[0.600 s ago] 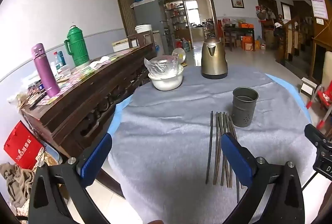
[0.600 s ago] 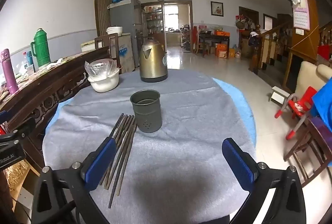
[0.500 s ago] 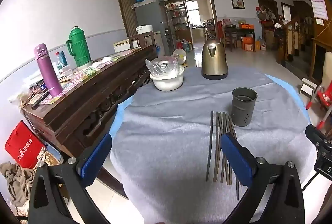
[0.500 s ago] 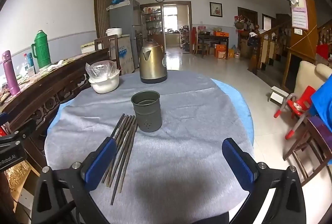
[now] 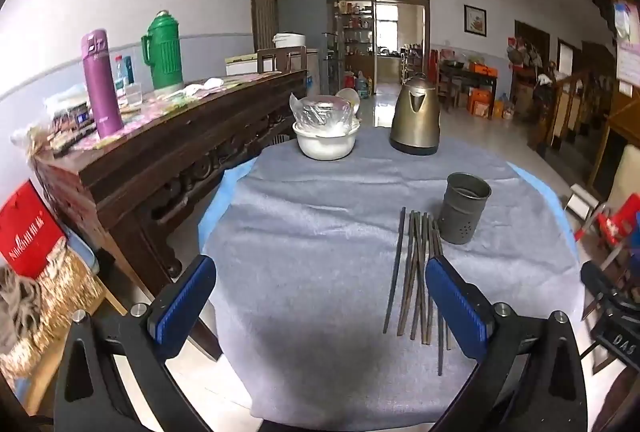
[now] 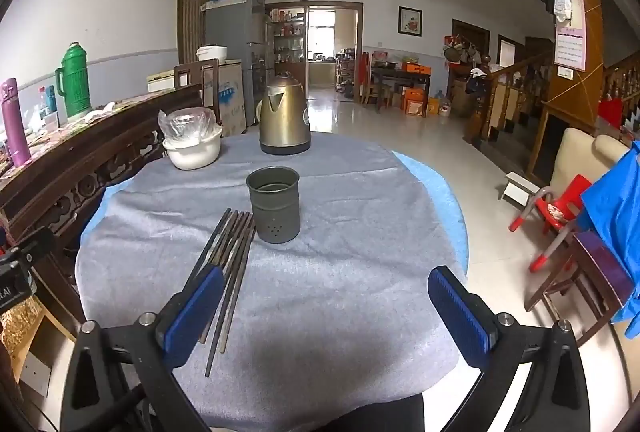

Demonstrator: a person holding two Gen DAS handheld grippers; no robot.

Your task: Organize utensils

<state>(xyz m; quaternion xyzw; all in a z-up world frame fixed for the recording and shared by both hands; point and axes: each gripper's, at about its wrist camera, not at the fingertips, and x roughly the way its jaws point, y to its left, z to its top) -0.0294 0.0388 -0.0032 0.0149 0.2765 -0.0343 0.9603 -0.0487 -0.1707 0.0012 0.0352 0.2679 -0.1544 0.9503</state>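
Several dark chopsticks (image 5: pixel 418 272) (image 6: pixel 230 256) lie side by side on the grey cloth of the round table (image 5: pixel 320 232) (image 6: pixel 352 232). Just beyond their far ends stands a grey metal utensil holder (image 5: pixel 463 208) (image 6: pixel 274 205), upright and empty as far as I can see. My left gripper (image 5: pixel 320 306) hovers open above the near part of the table, the chopsticks beside its right finger. My right gripper (image 6: pixel 326 314) is open too, its left finger over the chopsticks' near ends. Nothing is between either pair of pads.
A bronze kettle (image 5: pixel 416 122) (image 6: pixel 285 120) and a white bowl covered with plastic (image 5: pixel 326 136) (image 6: pixel 193 146) stand at the table's far side. A dark wooden sideboard (image 5: pixel 160 152) with a purple flask (image 5: pixel 101 84) and green thermos (image 5: pixel 163 50) runs along the left. Red child chair (image 6: pixel 556 208) at right.
Both grippers have drawn slightly closer to the table and lowered a little; the chopsticks and holder sit lower and nearer in both views. Nothing on the table has moved.
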